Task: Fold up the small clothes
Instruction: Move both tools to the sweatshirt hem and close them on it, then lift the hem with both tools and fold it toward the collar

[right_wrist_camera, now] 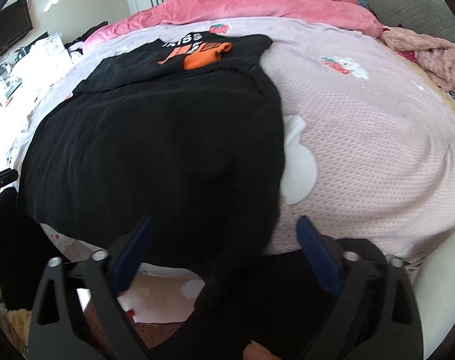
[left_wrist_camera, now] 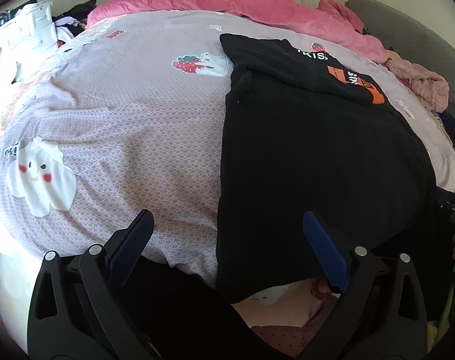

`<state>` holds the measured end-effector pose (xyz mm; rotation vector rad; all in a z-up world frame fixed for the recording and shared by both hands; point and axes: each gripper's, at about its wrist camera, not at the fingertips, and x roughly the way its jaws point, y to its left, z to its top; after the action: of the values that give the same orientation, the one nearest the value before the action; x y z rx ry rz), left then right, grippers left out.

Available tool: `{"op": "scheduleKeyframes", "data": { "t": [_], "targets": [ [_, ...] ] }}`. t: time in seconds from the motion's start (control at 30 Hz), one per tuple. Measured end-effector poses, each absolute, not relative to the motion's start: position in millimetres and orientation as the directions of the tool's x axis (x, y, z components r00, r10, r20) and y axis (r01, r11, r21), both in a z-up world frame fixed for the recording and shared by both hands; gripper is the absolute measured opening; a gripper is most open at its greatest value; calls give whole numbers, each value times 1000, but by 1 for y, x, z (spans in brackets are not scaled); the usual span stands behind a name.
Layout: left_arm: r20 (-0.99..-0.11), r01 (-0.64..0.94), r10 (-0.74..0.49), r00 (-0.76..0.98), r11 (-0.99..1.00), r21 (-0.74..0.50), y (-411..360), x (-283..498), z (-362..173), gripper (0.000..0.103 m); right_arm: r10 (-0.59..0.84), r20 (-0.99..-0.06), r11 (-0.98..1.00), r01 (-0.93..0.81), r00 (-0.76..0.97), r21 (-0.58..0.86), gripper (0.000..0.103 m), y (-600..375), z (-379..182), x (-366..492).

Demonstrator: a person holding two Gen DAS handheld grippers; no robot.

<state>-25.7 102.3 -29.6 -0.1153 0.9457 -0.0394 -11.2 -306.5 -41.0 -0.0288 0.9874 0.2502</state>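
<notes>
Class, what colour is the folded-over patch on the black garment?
Orange patch, clearest in the right wrist view.

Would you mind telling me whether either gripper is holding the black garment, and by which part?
Neither holds it: both sets of jaws stand open around the near hem corners of the black garment.

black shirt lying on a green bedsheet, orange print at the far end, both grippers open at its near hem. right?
Not quite: the bedsheet is pale pink-lilac, not green, as the left wrist view shows. The rest holds: black shirt, orange print far, left gripper and right gripper open at the near hem.
</notes>
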Motion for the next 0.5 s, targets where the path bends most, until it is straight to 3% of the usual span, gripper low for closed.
{"op": "scheduleKeyframes", "data": {
  "t": [0.1,0.13,0.2,0.27,0.3,0.33,0.4,0.47,0.5],
  "targets": [
    [-808,-1,-102,580,992,-125,98,-24,-33,90,157,-845,974,-220,512,48,64,-303,-46,-9],
    [-806,6,-114,580,991,-135,97,-24,-33,87,144,-847,975,-219,512,33,54,-303,-46,-9],
    [-807,17,-136,575,988,-154,94,-23,-35,72,137,-844,978,-207,518,32,39,-307,-45,-10],
    [-811,22,-144,567,987,-161,92,-21,-38,56,141,-837,980,-196,529,41,13,-314,-42,-11],
    [-813,21,-145,564,987,-162,91,-21,-40,45,168,-829,977,-201,533,68,6,-317,-39,-12],
    [-813,20,-147,564,986,-165,91,-21,-40,40,174,-823,976,-204,541,72,6,-319,-36,-13],
    [-814,9,-135,566,987,-158,92,-20,-41,15,189,-810,972,-222,554,75,6,-318,-30,-16],
    [-809,-10,-125,574,987,-160,97,-21,-39,4,224,-788,965,-244,573,97,6,-317,-23,-19],
    [-803,-12,-140,580,984,-180,100,-22,-37,4,235,-776,962,-252,585,101,6,-316,-18,-19]
  ]
}}
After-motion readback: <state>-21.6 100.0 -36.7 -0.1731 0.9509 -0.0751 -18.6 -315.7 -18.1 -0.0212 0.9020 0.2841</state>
